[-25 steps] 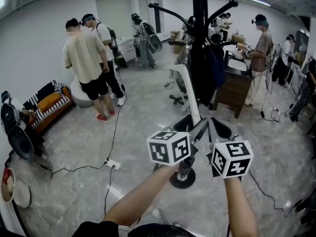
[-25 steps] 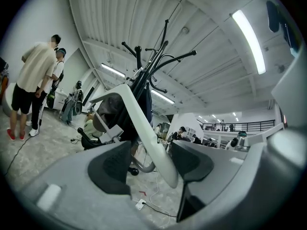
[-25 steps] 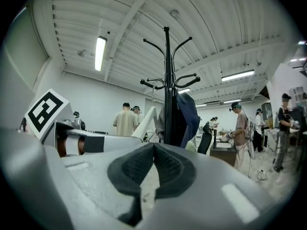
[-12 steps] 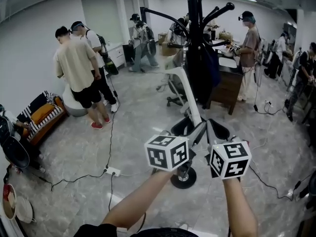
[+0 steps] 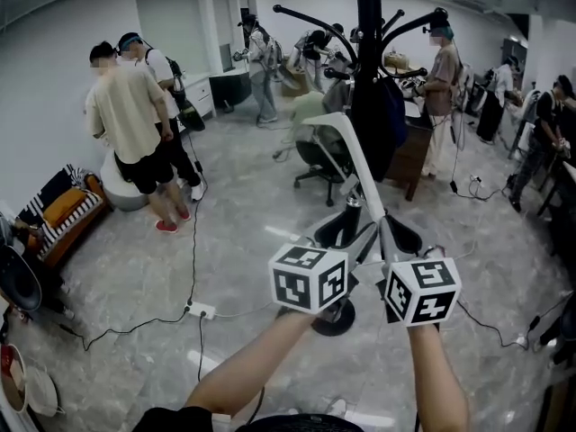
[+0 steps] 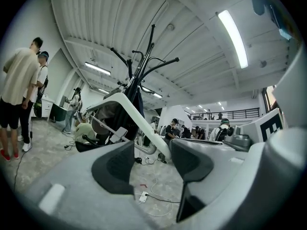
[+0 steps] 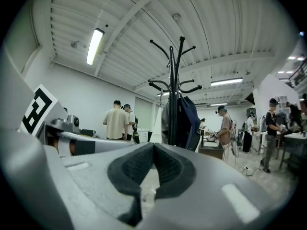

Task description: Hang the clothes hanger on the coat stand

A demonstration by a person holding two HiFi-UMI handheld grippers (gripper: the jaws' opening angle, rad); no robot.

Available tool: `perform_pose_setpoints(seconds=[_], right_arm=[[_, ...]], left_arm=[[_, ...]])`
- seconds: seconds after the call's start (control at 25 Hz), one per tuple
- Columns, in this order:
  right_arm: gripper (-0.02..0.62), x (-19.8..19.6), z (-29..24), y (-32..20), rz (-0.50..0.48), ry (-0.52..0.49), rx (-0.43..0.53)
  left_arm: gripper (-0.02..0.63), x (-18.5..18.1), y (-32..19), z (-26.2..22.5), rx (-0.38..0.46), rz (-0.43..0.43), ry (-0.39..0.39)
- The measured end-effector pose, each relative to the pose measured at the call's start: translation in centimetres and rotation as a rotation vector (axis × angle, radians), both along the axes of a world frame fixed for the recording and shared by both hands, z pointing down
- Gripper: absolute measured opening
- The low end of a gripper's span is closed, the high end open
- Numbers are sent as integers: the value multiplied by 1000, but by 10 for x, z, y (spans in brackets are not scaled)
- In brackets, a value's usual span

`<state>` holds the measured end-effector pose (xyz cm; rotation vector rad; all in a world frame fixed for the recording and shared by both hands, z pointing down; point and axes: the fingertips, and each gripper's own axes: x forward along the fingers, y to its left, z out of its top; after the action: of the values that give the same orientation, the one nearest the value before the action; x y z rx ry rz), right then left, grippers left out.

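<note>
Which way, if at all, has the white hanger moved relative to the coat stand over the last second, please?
No: the white hanger still slants up just left of the coat stand, as before.

Grey marbled floor (image 5: 243, 214), white walls (image 5: 54, 25), ceiling strip lights (image 6: 232, 37), striped sofa (image 5: 63, 210) at left, dark desk (image 5: 409, 156) behind

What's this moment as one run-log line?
left gripper: open | right gripper: shut on white plastic clothes hanger | hanger: not yet on black metal coat stand
</note>
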<state>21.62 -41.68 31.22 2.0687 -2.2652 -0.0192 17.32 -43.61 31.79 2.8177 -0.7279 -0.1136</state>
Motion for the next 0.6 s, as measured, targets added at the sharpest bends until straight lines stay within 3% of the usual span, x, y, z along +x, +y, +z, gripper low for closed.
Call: perform_pose_setpoints(seconds=[0.48,0.6], right_arm=[[0,-42,19,30,60,15,-38],[0,-51,27,36,71,16,-47]], left_arm=[[236,-34,23,17,29,37,-64],[196,-42,27,23,53,35,-83]])
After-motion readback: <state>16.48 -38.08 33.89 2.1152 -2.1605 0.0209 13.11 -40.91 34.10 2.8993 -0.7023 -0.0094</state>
